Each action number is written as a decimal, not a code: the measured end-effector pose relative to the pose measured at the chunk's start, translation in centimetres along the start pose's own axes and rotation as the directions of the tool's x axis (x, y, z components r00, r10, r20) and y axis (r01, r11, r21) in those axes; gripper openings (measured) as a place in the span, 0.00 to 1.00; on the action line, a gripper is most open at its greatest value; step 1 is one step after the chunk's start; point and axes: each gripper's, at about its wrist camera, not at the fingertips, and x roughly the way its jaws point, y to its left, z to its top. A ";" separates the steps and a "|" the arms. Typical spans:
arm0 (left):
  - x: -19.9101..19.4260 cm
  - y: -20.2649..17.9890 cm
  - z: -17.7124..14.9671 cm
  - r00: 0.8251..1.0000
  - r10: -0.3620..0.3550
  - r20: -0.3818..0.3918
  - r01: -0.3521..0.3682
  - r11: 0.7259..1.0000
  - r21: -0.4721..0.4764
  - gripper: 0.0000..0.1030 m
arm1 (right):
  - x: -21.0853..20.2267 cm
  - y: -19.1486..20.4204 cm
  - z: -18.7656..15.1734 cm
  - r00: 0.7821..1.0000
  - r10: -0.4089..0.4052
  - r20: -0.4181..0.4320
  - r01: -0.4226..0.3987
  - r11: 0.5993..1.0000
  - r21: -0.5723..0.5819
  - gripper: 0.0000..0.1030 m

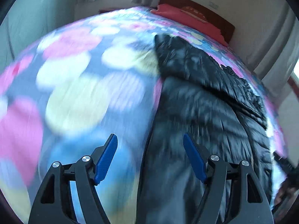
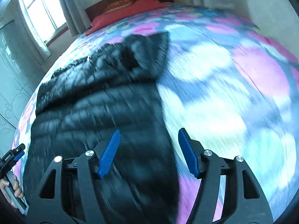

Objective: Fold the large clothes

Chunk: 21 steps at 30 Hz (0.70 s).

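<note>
A black quilted puffer jacket (image 1: 201, 97) lies stretched along the floral bedspread (image 1: 78, 85); it also shows in the right wrist view (image 2: 104, 100). My left gripper (image 1: 150, 138) is open and empty, hovering over the jacket's left edge near its lower end. My right gripper (image 2: 148, 133) is open and empty, hovering over the jacket's right edge. The left gripper shows at the left edge of the right wrist view (image 2: 17, 152), held by a hand. Both views are motion-blurred.
A red pillow (image 1: 188, 18) and a brown wooden headboard (image 1: 201, 9) are at the far end of the bed. A window with curtains (image 2: 43, 9) is on the left wall. The bedspread (image 2: 233, 85) stretches wide beside the jacket.
</note>
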 end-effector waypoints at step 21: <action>-2.6 0.8 -8.3 0.964 -0.265 0.001 0.253 0.922 -0.293 0.68 | -4.1 -1.3 -9.8 0.974 0.220 -0.051 -0.212 0.969 0.127 0.49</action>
